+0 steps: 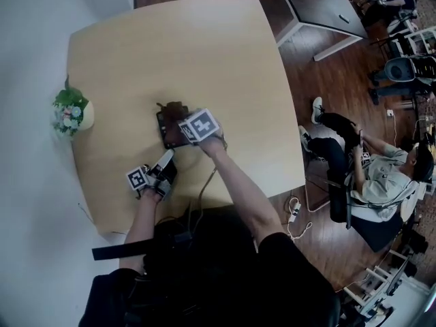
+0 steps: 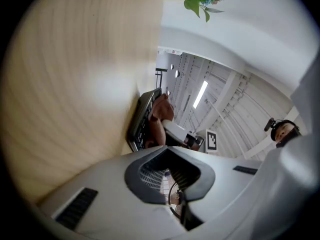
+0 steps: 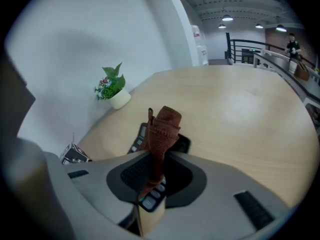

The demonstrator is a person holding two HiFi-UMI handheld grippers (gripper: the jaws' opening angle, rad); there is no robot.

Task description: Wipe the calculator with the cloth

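Observation:
A dark calculator [image 1: 165,129] lies flat on the pale wooden table [image 1: 170,53], near its middle. My right gripper [image 1: 184,133] reaches down over it, shut on a brown cloth [image 1: 173,107] that is bunched on the calculator's far end. In the right gripper view the cloth [image 3: 162,126] stands up pinched between the jaws of the right gripper [image 3: 157,170], with calculator keys [image 3: 149,198] showing beneath. My left gripper [image 1: 163,161] rests near the table's front edge, shut and empty, short of the calculator. In the left gripper view, past the left gripper [image 2: 167,173], the calculator [image 2: 141,118] and cloth [image 2: 163,109] are seen edge-on.
A small potted plant [image 1: 71,112] stands at the table's left edge, by the white wall. A cable [image 1: 204,188] runs off the front edge. A seated person [image 1: 381,176] and other desks [image 1: 320,5] are off to the right.

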